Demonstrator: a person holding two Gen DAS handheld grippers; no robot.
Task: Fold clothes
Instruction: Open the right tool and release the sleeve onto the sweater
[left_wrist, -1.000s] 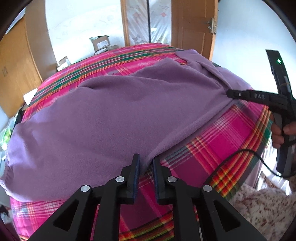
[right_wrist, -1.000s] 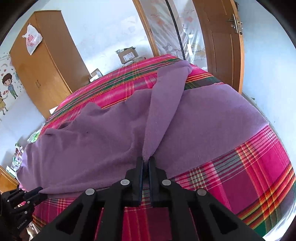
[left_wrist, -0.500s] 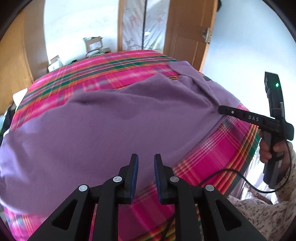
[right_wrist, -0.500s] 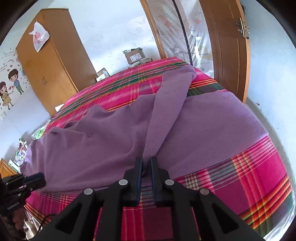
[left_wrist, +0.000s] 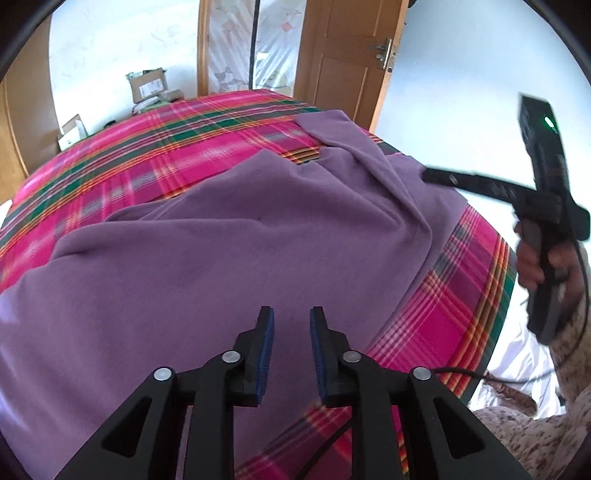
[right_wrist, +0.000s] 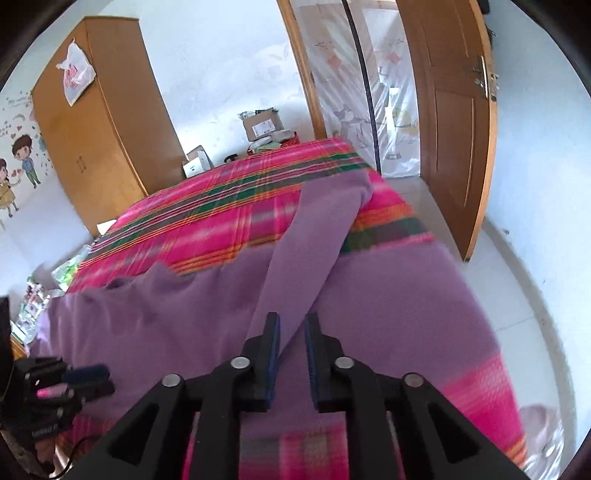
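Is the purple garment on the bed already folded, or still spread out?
Mostly spread: the purple garment covers much of the plaid bed; only one sleeve lies across it.

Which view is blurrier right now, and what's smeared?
Right wrist view: motion blur smears the plaid bedspread and purple garment; its own right gripper stays sharp. Left wrist view: mostly crisp, only the other gripper at the right edge is slightly streaked. Both show fisheye bending.
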